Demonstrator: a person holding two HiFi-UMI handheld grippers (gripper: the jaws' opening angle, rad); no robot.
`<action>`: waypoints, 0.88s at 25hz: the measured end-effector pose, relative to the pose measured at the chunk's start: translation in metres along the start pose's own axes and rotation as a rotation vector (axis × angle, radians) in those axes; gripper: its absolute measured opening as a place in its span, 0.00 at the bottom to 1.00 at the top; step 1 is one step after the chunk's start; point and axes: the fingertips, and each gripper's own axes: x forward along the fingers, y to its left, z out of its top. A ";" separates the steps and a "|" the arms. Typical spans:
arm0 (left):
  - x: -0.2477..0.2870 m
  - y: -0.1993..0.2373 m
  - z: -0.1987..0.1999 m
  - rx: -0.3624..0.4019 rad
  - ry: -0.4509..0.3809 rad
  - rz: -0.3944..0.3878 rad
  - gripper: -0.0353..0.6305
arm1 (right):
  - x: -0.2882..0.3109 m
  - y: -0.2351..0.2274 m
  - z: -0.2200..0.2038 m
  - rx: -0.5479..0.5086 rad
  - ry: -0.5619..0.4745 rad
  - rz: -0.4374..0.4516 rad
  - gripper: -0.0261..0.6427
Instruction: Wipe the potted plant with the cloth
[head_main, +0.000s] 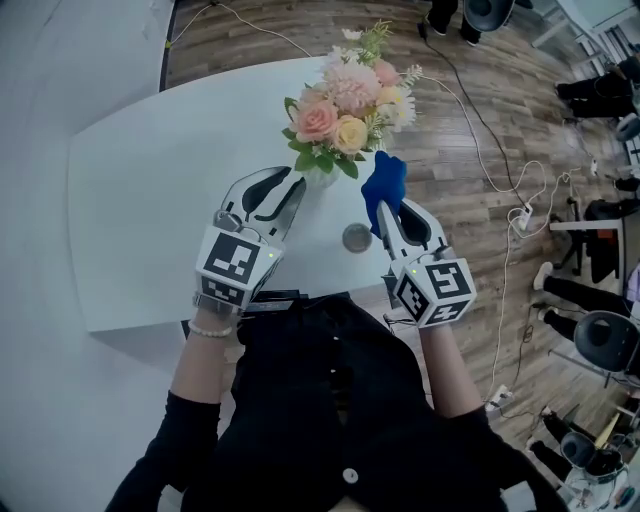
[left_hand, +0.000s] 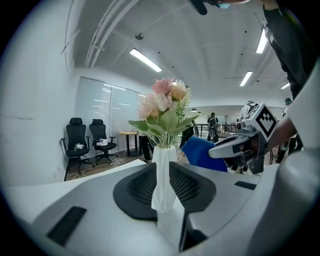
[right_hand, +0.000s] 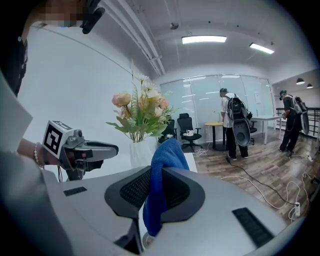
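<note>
The potted plant is a bunch of pink and yellow flowers in a white ribbed vase, standing near the right edge of the white table. My left gripper is shut on the vase, whose body fills the gap between the black pads. To the vase's right, my right gripper is shut on a blue cloth. The cloth sticks up past the fingertips and hangs close beside the leaves. I cannot tell whether cloth and plant touch.
A small round grey disc lies on the table between the two grippers. White cables and a power strip run over the wooden floor to the right. Office chairs and standing people are in the background.
</note>
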 end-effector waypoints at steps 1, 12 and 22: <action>-0.003 0.000 0.002 0.002 -0.003 0.012 0.16 | -0.001 0.000 0.001 -0.009 -0.002 0.002 0.15; -0.028 -0.014 0.012 0.015 0.000 0.067 0.09 | -0.009 0.006 0.012 -0.030 -0.030 0.034 0.15; -0.040 -0.014 0.016 0.031 -0.002 0.106 0.08 | -0.019 0.012 0.009 -0.046 -0.026 0.080 0.15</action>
